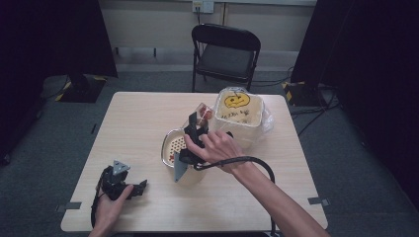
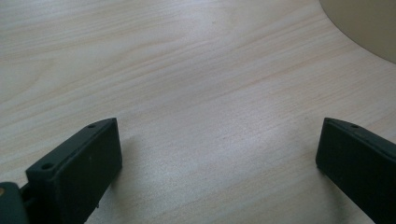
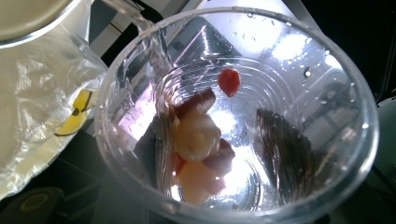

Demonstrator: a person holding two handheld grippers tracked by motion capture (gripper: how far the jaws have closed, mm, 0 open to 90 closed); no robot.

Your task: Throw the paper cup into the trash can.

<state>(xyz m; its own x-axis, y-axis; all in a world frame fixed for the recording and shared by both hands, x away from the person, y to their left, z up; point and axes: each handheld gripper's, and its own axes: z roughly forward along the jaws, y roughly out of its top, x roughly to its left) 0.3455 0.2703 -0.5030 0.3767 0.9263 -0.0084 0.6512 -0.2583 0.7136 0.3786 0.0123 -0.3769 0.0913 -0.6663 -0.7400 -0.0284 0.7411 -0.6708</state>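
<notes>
A clear cup (image 3: 233, 116) of fruit pieces (image 3: 198, 140) is clamped in the right gripper (image 1: 197, 129) above the colander (image 1: 174, 148). The left gripper (image 1: 129, 188) is rested on the worktop (image 1: 138, 123), fingers (image 2: 79, 163) apart.

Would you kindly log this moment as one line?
left claw: open, on table | right claw: shut on clear cup, tilted beside strainer bowl | fruit pieces inside cup

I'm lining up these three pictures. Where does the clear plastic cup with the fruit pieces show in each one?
High view: the cup sits at table centre, held up by the right claw.
Left gripper view: not in it.
Right gripper view: the cup spans the frame, mouth toward the camera.
Shared landmark: the bin with the yellow face, at left in the right gripper view.
</notes>
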